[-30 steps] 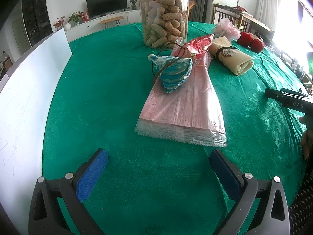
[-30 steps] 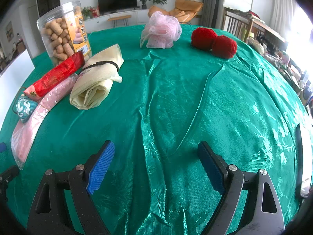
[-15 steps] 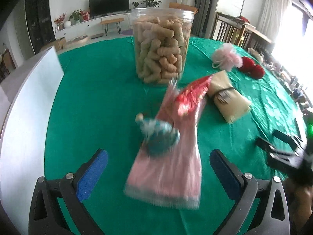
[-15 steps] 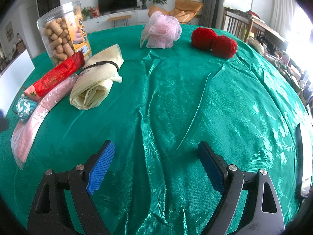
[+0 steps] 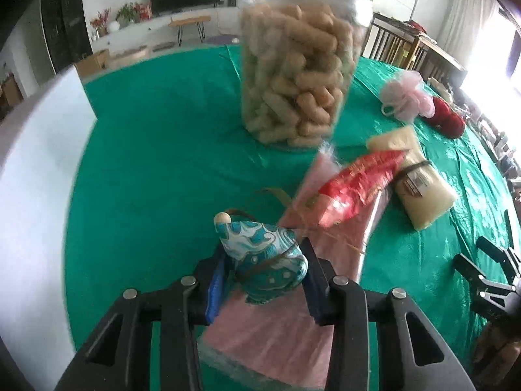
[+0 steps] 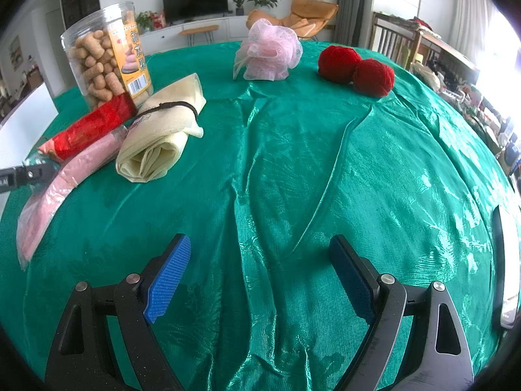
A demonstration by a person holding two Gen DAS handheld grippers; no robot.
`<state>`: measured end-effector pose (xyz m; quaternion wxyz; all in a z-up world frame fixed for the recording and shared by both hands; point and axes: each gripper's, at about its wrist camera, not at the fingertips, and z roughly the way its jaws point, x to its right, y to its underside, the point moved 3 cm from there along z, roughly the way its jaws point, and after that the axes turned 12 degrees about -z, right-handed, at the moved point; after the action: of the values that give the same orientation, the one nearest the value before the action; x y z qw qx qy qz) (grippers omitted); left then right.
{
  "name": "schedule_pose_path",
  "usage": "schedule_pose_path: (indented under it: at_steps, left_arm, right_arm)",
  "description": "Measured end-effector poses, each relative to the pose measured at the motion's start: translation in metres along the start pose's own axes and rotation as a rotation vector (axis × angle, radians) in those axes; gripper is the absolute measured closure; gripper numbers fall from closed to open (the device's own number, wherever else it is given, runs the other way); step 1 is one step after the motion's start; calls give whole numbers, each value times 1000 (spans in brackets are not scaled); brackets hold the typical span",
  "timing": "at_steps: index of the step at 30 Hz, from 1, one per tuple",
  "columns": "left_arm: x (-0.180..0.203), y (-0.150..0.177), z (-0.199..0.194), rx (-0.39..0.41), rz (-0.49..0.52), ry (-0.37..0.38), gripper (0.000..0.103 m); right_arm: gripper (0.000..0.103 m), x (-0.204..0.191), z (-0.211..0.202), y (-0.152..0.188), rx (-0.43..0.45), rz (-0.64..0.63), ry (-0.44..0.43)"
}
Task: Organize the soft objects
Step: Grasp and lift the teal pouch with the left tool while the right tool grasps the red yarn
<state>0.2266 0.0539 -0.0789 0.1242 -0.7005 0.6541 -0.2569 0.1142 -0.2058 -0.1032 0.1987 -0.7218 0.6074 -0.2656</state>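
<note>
My left gripper (image 5: 265, 273) is shut on a teal patterned fabric pouch (image 5: 263, 257) with a wooden bead, over a pink pack of face masks (image 5: 293, 309). A red foil packet (image 5: 355, 185) lies on the pink pack's far end. A rolled cream cloth (image 5: 420, 182) with a dark band lies to the right; it also shows in the right wrist view (image 6: 162, 137). A pink mesh pouf (image 6: 268, 52) and two red yarn balls (image 6: 355, 68) sit at the far side. My right gripper (image 6: 257, 277) is open and empty over bare green tablecloth.
A clear jar of snack sticks (image 5: 299, 81) stands behind the pink pack. A white board (image 5: 32, 169) lines the table's left edge. The right gripper's fingers (image 5: 482, 264) show at the right of the left wrist view. A white strip (image 6: 508, 260) lies at the table's right edge.
My left gripper moved forward over the pink pack and shut on the teal pouch; it was open before. The right gripper has not moved.
</note>
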Motion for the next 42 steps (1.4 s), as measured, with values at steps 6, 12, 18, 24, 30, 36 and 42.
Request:
schedule_pose_path:
  at_steps: [6,12,18,24,30,36,42]
  left_arm:
    - [-34,-23,-17,46,-47,-32,63]
    - [-61,-27,30,-27,-109,-53,58]
    - [-66,-23,41,63,-79,-193,1]
    - [-85,-23,47,91,-134,-167,0]
    - [-83,-28,51,94,-129,-162,0]
    - [-82,-28,51,94,-129,-161,0]
    - [-81,-28,51,94,-129,-161,0]
  right_arm:
    - [14,0,0,0,0,-1,1]
    - [14,0,0,0,0,0,0]
    - [14,0,0,0,1,-1,0]
    - [14,0,0,0,1,-1,0]
    - [14,2,2,-4,-30,-25,-29]
    - [15,79,4,-70,-70,-45,-27]
    - [15,153,47,-171,-125,-172,67]
